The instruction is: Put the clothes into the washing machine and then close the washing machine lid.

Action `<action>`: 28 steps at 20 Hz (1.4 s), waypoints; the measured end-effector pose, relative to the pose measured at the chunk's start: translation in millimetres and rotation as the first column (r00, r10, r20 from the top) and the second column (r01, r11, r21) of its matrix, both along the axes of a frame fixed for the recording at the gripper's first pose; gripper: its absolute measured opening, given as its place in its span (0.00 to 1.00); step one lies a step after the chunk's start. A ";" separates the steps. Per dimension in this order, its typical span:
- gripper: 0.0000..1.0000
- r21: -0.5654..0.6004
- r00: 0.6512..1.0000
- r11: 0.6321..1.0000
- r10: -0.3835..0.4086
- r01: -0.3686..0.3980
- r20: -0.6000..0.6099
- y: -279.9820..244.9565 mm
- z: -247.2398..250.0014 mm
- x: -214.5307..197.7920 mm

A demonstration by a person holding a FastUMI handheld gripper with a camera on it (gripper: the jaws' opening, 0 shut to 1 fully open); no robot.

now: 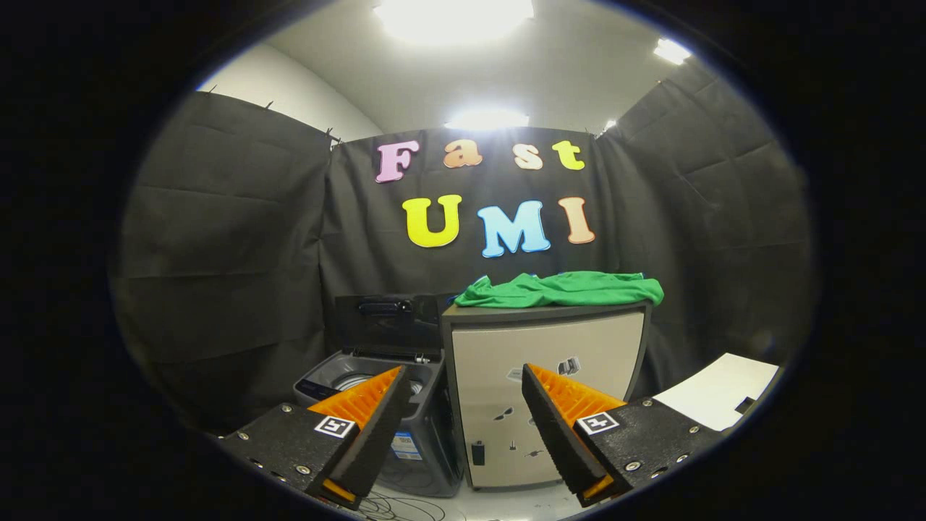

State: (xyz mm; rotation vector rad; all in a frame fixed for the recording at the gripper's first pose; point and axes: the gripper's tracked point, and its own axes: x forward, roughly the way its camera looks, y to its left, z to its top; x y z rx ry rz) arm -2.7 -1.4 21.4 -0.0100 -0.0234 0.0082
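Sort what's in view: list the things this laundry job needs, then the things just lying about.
For the job:
- green clothes, heaped on top of the cabinet
- washing machine, lid standing open
- tongs, open and holding nothing, well short of both

Just lying about:
- beige cabinet, beside the washer
- white sheet, beyond the right finger
- cables on the floor

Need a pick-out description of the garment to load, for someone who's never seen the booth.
Start at the beige cabinet against the black cloth wall, right of the open-lidded washing machine. The green garment lies crumpled across the cabinet's top, well beyond the open, empty tongs. It's the only bright green, soft thing there.
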 end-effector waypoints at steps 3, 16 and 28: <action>0.96 0.000 1.000 1.000 -0.006 0.006 0.019 -2.6 19.1 7.6; 0.96 0.036 0.999 0.999 -0.030 0.029 0.034 -29.0 101.1 118.9; 0.95 0.000 0.999 0.999 -0.044 0.044 -0.025 -74.2 127.9 226.6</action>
